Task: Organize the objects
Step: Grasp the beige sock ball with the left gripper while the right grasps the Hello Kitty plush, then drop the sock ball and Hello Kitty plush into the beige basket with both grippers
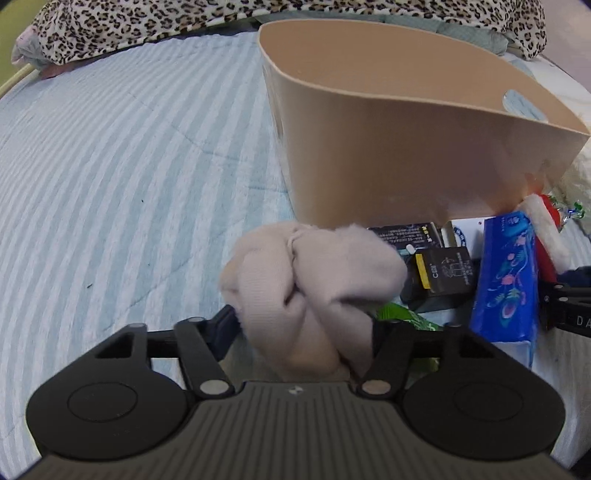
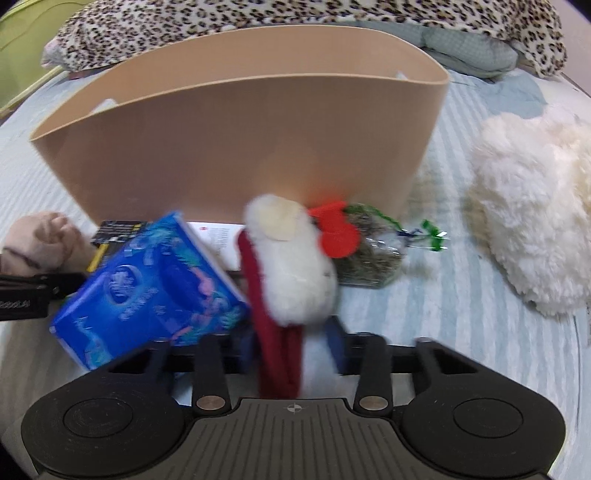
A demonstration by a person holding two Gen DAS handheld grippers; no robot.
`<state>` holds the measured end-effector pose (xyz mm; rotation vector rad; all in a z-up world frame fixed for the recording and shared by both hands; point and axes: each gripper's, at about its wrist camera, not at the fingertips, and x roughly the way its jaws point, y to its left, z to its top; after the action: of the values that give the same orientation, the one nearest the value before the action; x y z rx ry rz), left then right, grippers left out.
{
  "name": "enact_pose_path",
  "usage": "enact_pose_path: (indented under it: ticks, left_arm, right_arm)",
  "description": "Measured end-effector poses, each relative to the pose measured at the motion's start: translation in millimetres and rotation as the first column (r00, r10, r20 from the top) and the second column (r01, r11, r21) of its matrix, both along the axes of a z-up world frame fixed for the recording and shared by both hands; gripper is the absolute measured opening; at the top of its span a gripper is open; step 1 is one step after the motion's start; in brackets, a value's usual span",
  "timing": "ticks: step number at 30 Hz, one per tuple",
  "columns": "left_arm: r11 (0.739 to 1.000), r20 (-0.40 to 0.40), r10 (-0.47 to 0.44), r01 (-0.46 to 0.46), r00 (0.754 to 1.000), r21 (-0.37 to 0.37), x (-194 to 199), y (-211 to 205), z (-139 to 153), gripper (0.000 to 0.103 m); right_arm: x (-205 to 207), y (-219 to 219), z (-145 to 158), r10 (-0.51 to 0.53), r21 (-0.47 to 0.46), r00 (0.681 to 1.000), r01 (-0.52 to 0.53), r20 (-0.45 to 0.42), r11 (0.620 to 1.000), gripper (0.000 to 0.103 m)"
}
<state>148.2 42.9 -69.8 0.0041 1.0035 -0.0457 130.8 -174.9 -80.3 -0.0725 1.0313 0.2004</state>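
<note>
A: Where is the tall beige plastic basket (image 1: 406, 147) w.r.t. the two grippers?

B: It stands on the light-blue striped bed quilt (image 1: 129, 166), straight ahead of both, toward the head edge of the bed where the leopard-print blanket (image 1: 147, 22) lies. The left gripper (image 1: 303, 328) is clenched on a bundled beige sock-like cloth (image 1: 314, 277), and the basket's near wall is just beyond it, a bit to the right. The rim is higher than the cloth, so I judge the move must go up first, then forward.

A: And the right gripper (image 2: 291, 343)?

B: It has its fingers around a red-and-white plush, santa-hat-like item (image 2: 288, 266), long axis running away from the camera toward the basket. The fingers look close on the red part, but blur hides the contact; I take it as gripped. Both hands seem abt equally near the basket.

A: Other things?

B: A blue floral tissue pack (image 2: 147, 284) leans just left of the plush, touching it. Small dark boxes (image 1: 443, 273) lie between the pack and the cloth, in front of the basket. A cellophane bag with greenish filling (image 2: 369, 258) and a fluffy white plush (image 2: 535, 221) lie toward the right edge of the bed.

A: What can't you see?

B: The basket's floor, so the contents are unknown. The right view is smeared, and the box labels are unreadable.
</note>
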Motion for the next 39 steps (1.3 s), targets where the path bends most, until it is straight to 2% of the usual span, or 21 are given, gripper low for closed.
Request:
enact_pose_path:
  ticks: [2,5,11,17,24,29,34,39]
  left_arm:
    - [1.0,0.002,-0.013,0.013,1.0,0.008,-2.9,-1.1,2.2,0.049]
    - [0.998,0.013,-0.035,0.034,0.999,0.043,-10.0,-3.6,8.0,0.041]
    - [0.999,0.03,-0.033,0.033,0.999,0.0,-32.4,4.4,28.2,0.039]
    - [1.0,0.113,-0.027,0.028,0.993,-0.006,-54.7,12.4,64.2,0.039]
    - [0.999,0.223,-0.027,0.031,0.974,-0.015,-40.0,3.7,118.0,0.04]
    - [0.999,0.268,-0.032,0.029,0.963,0.014,-16.0,-5.0,137.4,0.04]
    - [0.999,0.277,-0.029,0.02,0.961,0.036,16.5,-19.8,135.8,0.04]
    - [0.997,0.257,-0.041,0.022,0.966,0.079,48.4,-34.1,115.5,0.039]
  right_arm:
    - [-4.6,3.4,2.0,0.005,0.003,1.0,-0.005,0.009,1.0,0.015]
    - [-13.0,4.6,5.0,0.0,0.015,1.0,0.0,0.018,1.0,0.013]
    - [-32.2,-12.8,30.6,-0.023,0.05,0.998,0.02,0.061,0.999,0.013]
    - [-41.5,-29.0,63.3,-0.032,0.085,0.991,0.021,0.133,0.996,0.013]
    - [-27.2,-32.4,104.7,-0.018,0.094,0.97,-0.005,0.244,0.996,0.013]
    - [-4.9,-28.5,125.5,-0.015,0.105,0.954,-0.017,0.3,0.994,0.013]
    - [29.5,-17.7,129.6,-0.015,0.109,0.946,-0.021,0.323,0.994,0.013]
    - [59.4,-5.9,121.5,-0.01,0.099,0.952,-0.022,0.307,0.995,0.013]
